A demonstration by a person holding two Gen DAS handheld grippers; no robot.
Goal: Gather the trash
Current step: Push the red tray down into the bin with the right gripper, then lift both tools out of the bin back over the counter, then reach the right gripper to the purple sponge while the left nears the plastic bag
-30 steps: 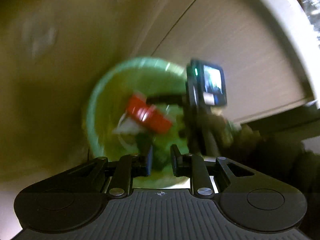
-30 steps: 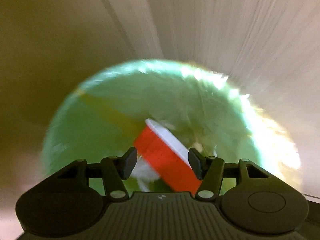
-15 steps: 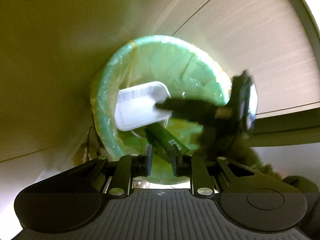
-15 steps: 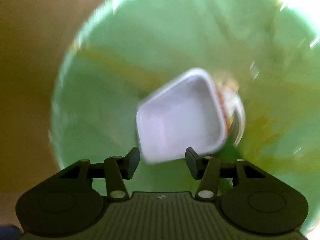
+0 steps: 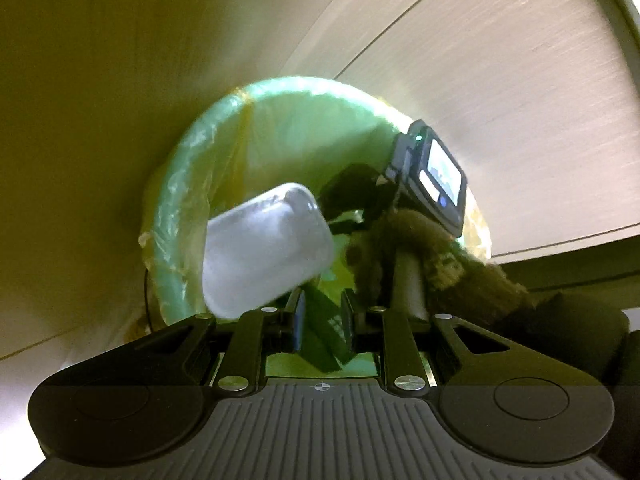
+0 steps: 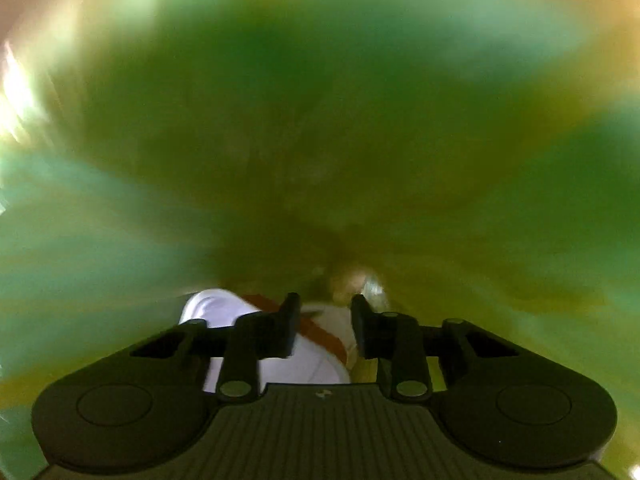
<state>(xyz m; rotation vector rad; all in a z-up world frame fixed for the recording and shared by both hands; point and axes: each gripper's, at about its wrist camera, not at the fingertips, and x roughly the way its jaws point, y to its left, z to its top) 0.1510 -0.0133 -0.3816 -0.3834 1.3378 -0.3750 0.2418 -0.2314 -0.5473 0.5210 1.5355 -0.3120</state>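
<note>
Pale wooden floor boards (image 5: 500, 100) lie all around one round bin with a green bag (image 5: 188, 184) in it. Our left claw (image 5: 322, 324) hangs over the near edge of the bin, and its two fingers are close together, pinching a dark green flat thing (image 5: 320, 328) that we cannot name. Our right claw (image 6: 322, 328) is nearer the trash: it reaches down into the bin mouth, and its fingers are partly open with nothing squeezed between them. One white tub (image 6: 224, 312) with a red-orange band sits tipped just under and to the left of that claw, not gripped as far as we can see. From the left view the tub (image 5: 264, 256) shows its wide open side, lying slanted inside the bin by the left wall. We think it needs only to fall deeper. We count one bin, one tub, one green thing and two claws.
</note>
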